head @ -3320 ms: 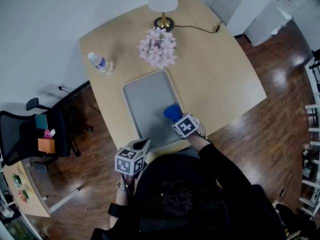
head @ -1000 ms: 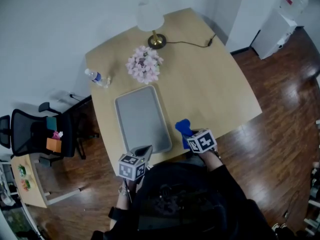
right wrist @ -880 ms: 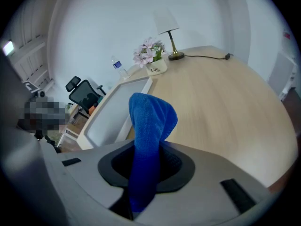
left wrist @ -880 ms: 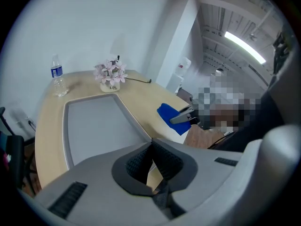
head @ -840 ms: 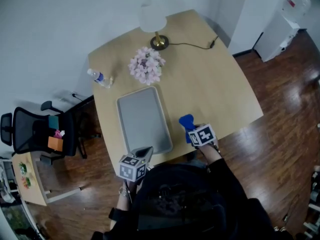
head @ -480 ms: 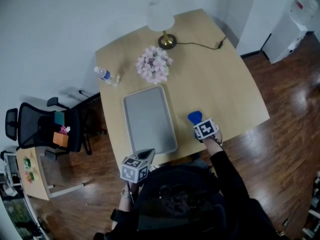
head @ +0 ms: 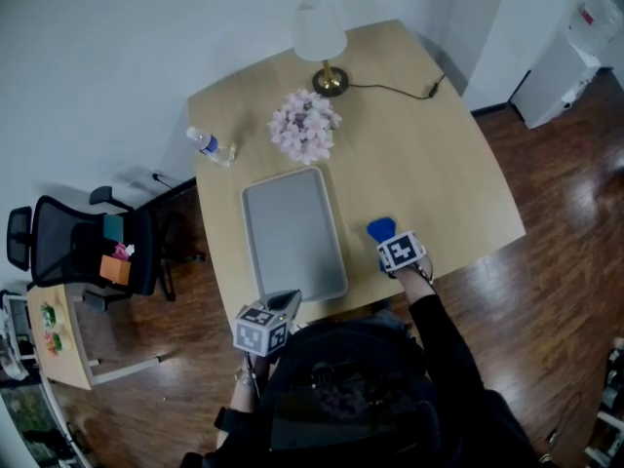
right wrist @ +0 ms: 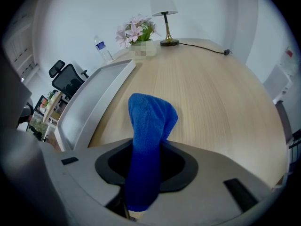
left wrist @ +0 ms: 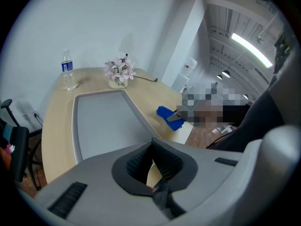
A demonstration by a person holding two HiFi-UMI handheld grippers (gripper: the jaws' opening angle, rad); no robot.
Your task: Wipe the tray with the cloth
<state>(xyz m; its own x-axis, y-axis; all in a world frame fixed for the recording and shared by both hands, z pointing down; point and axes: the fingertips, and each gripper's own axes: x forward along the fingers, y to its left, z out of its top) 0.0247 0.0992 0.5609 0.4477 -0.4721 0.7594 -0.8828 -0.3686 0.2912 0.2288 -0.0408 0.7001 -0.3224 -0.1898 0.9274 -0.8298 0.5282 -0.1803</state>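
The right gripper (head: pixel 388 241), its jaws just opening, loosely pinches the blue microfibre cloth (right wrist: pixel 149 126) beside the grey rectangular tray (head: pixel 292 232). The cloth may slip out; the left gripper (left wrist: pixel 153 160) is pressed together, empty

Nothing reads clearly; the water bottle (head: pixel 202 142) label, ten o'clock on the table (head: pixel 429 154), is too small.

Bright, even indoor light, soft across the table (head: pixel 429 144). Pale glare patches on the dark wood floor (head: pixel 575 164), head view. Blown-out white at the ceiling strip light (left wrist: pixel 250 47), left gripper view. Heavy fisheye bending and black vignetted corners in both gripper views. Crisp weave on the cloth (right wrist: pixel 149 121), right gripper view; far background slightly soft.
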